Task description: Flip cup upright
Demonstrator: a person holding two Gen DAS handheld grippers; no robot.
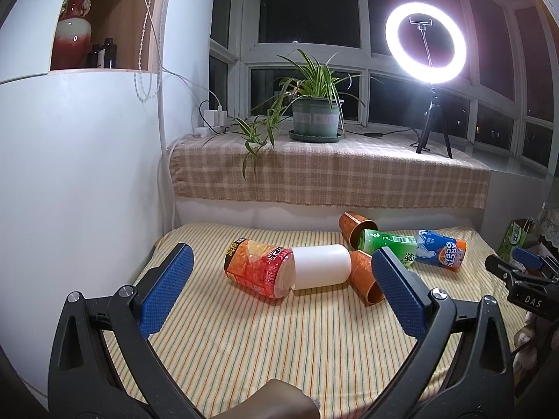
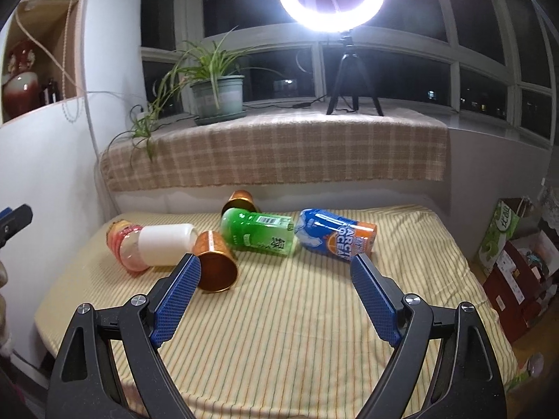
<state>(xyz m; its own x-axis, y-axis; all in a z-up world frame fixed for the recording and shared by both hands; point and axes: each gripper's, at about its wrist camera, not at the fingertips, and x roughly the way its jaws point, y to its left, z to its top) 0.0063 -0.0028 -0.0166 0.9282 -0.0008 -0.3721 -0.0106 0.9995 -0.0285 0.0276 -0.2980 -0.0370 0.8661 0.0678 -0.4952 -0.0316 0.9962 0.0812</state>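
Note:
Two copper-coloured cups lie on their sides on the striped table. The near cup [image 2: 215, 265] [image 1: 365, 276] has its mouth toward me, beside a white cup [image 2: 166, 242] [image 1: 321, 267], also on its side. The far cup [image 2: 239, 200] [image 1: 356, 225] lies behind a green bottle [image 2: 260, 232] [image 1: 387, 241]. My left gripper [image 1: 283, 269] is open and empty, short of the white cup. My right gripper [image 2: 276, 265] is open and empty; its left finger pad [image 2: 178, 300] is close to the near copper cup.
A red-orange snack jar [image 1: 256, 267] [image 2: 125, 248] and a blue Arctic Ocean can [image 2: 337, 235] [image 1: 442, 249] lie on the table. Behind is a sill with a checked cloth [image 1: 328, 174], a potted plant [image 1: 316, 115] and a ring light [image 1: 426, 40]. Boxes [image 2: 517, 262] stand at the right.

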